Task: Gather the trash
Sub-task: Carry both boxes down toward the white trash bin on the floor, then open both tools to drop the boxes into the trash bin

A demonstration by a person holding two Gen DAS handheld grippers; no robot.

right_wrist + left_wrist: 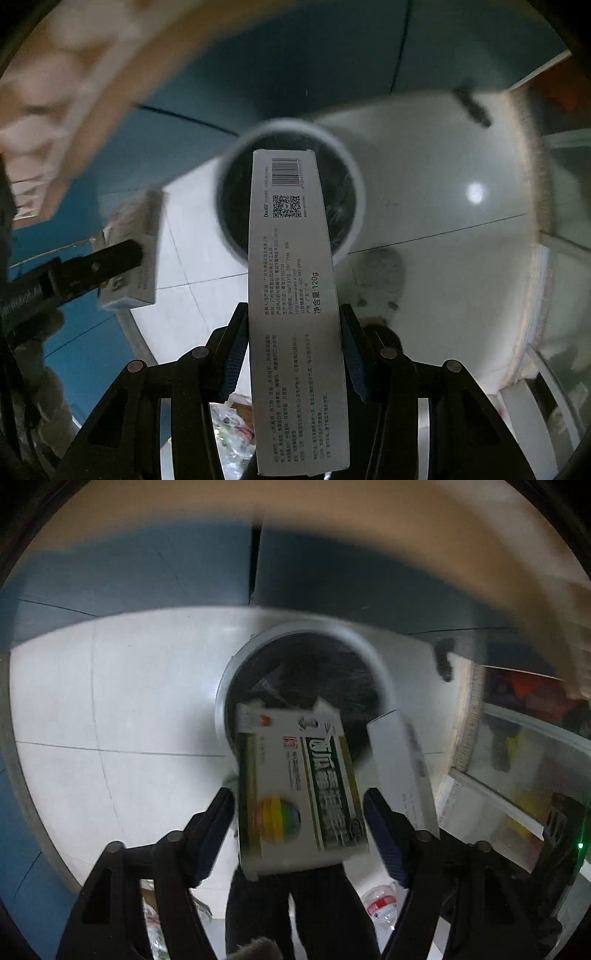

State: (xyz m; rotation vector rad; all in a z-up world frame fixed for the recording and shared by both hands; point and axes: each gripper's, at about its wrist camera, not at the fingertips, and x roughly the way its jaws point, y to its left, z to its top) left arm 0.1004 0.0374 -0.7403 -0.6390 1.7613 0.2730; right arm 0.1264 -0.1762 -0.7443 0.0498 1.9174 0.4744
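**Two boxes held over the bin**

White floor [110, 701], blue wall [295, 66] at far side. Round bin [354, 177] w/ dark inside sits far-centre. Right gripper [293, 350] clamps long grey box [295, 295]; left gripper [299, 834] pinches green-and-white box [295, 786], both near the bin's rim.
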